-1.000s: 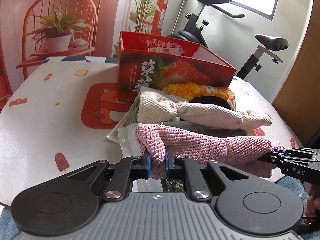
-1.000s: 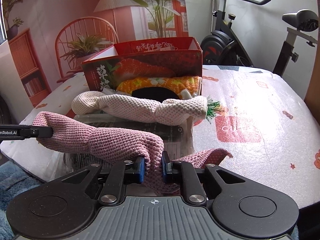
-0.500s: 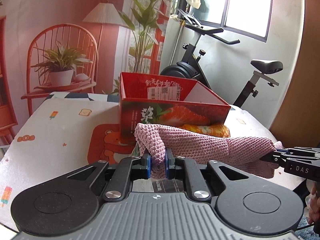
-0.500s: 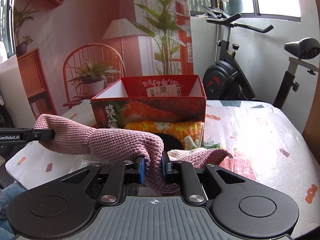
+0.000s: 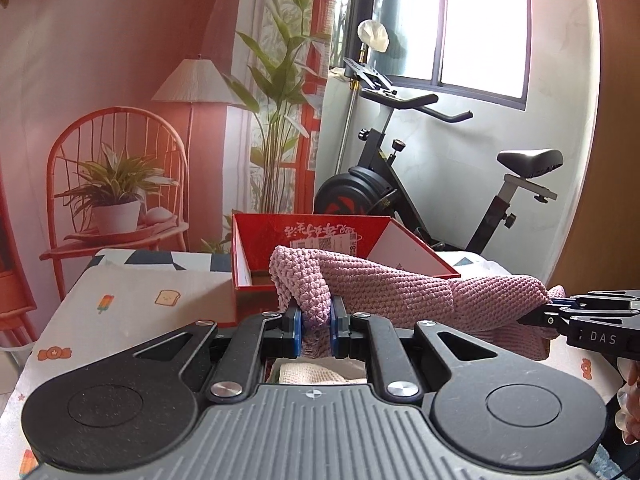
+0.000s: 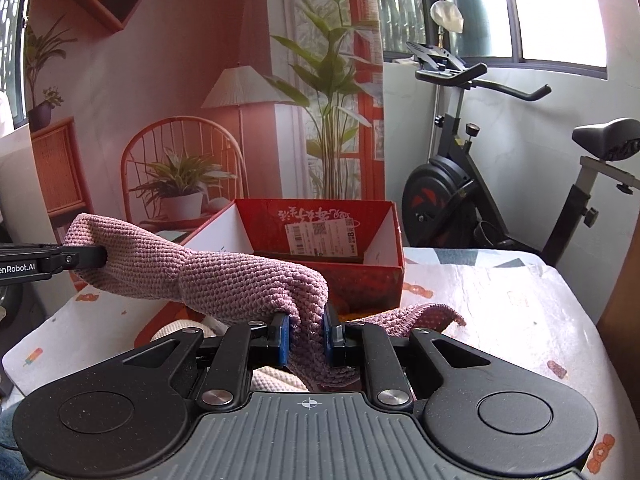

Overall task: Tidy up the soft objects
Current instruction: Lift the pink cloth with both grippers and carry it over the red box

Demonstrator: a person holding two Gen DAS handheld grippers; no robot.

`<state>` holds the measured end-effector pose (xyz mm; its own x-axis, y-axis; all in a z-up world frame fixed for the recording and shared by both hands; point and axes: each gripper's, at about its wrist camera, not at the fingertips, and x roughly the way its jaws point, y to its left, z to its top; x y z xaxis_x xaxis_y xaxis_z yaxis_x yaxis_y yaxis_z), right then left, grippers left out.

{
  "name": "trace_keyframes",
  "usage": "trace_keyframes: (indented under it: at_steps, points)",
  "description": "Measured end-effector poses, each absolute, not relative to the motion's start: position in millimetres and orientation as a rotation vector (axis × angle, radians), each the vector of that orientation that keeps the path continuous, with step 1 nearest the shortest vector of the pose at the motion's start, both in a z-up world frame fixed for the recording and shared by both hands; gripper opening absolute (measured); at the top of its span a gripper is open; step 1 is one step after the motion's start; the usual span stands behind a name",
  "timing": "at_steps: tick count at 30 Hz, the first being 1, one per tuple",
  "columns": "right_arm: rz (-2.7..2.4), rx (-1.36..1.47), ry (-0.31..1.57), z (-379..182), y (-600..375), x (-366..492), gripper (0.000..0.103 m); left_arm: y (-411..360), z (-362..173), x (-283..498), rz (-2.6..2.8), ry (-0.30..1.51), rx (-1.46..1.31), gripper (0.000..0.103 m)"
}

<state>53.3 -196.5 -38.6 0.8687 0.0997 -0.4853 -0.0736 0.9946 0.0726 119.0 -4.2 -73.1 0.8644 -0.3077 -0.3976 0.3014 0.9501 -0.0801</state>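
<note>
Pink knitted cloth [image 5: 400, 288] stretched above desk [image 6: 500, 304], jaws of left gripper [image 5: 315, 326] and right gripper [image 6: 306, 338] clamped on opposite ends. Behind, open red box [image 6: 360, 280], only a shipping label visible inside. Beneath, cream knit [image 5: 308, 374]; exercise bike [image 5: 400, 184] beyond.

Two grippers are in sight, the left gripper [image 5: 314, 328] and the right gripper [image 6: 306, 338]. There is one pink knitted cloth [image 5: 400, 292], one cream knitted cloth [image 6: 276, 380] peeking out underneath, and one red cardboard box [image 6: 320, 240] on one table [image 6: 500, 300]. Further back I count one exercise bike [image 5: 400, 184], one floor lamp [image 6: 240, 92] and one potted plant [image 5: 114, 196] on one red chair [image 5: 120, 152].
</note>
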Motion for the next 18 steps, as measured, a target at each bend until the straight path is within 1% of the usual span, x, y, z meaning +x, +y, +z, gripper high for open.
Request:
trace_keyframes:
  at_steps: [5,18]
  points:
    - [0.086,0.066,0.5,-28.3,-206.4,73.0,0.015,-7.3,-68.4,138.7,-0.329,0.424,-0.052,0.014]
    - [0.07,0.03,0.504,-18.6,-227.3,133.0,0.015,-23.7,-66.2,179.9,-0.341,0.427,-0.034,0.014]
